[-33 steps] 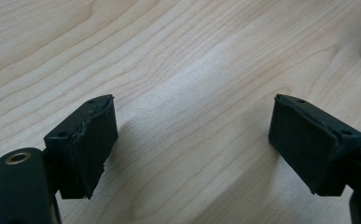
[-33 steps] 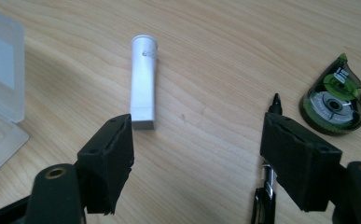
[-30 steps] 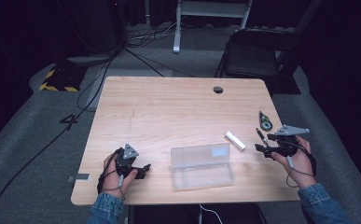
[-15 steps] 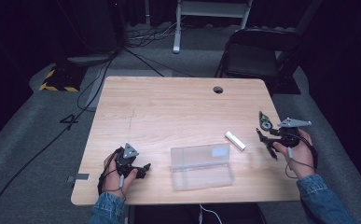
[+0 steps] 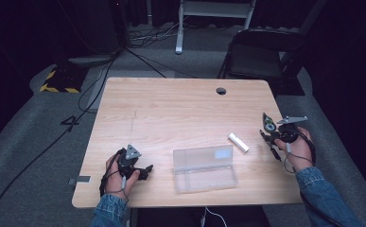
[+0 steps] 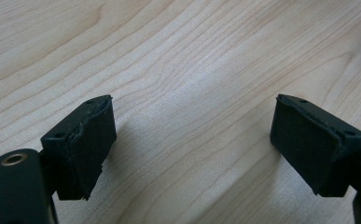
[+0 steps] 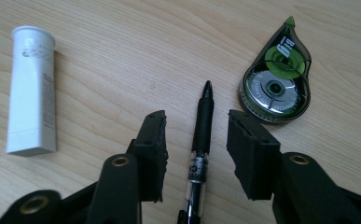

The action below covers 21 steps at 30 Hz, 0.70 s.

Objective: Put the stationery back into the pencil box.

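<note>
Beside the clear box, on its right, my right gripper straddles the pen, jaws partly open, gripping nothing yet. Closing off-centre could roll the pen toward the correction tape. My left gripper, left of the box, rests wide open and empty on bare wood.

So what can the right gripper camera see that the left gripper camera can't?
Right gripper view: a black pen lying between the open right gripper, a white tube to one side and a green correction tape dispenser to the other. Left gripper view: the open left gripper with nothing between its jaws. Both show the wooden table.
</note>
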### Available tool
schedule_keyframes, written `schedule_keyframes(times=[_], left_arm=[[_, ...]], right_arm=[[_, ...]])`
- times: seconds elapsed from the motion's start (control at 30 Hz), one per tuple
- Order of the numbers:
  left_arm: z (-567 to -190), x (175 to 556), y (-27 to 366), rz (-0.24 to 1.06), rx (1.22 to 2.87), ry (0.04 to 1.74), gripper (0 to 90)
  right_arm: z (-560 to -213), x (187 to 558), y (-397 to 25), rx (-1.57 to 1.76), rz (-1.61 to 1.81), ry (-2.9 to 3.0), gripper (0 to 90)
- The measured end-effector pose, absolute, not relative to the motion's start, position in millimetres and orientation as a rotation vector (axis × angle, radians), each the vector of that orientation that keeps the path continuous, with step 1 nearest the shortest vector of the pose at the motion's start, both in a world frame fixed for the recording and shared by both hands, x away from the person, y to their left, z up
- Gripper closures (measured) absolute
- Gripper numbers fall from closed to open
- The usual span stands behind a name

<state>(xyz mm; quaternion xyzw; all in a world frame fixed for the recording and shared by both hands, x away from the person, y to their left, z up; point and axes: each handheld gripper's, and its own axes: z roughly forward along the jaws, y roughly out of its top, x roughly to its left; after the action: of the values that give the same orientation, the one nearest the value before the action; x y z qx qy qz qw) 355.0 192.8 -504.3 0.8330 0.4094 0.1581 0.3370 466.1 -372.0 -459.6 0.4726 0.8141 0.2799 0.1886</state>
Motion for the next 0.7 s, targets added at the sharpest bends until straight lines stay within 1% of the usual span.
schedule_keyframes(times=[0.03, 0.13, 0.33, 0.47, 0.7], left_arm=[[-504, 355, 193, 0.408, 2.176, 1.066, 14.7], [-504, 356, 193, 0.413, 2.175, 1.066, 14.7], [-504, 356, 192, 0.405, 2.168, 1.074, 14.8], [-504, 356, 192, 0.404, 2.168, 1.074, 14.7], [-504, 356, 192, 0.405, 2.168, 1.074, 14.8]], right_arm=[[-460, 466, -372, 1.329, 0.787, 2.290, 61.8], [-465, 470, -369, 1.353, 0.766, 2.305, 67.4], [-469, 472, -366, 1.361, 0.738, 2.296, 73.7], [-467, 471, -362, 1.332, 0.720, 2.296, 80.2], [-469, 473, -359, 1.320, 0.679, 2.316, 82.4]])
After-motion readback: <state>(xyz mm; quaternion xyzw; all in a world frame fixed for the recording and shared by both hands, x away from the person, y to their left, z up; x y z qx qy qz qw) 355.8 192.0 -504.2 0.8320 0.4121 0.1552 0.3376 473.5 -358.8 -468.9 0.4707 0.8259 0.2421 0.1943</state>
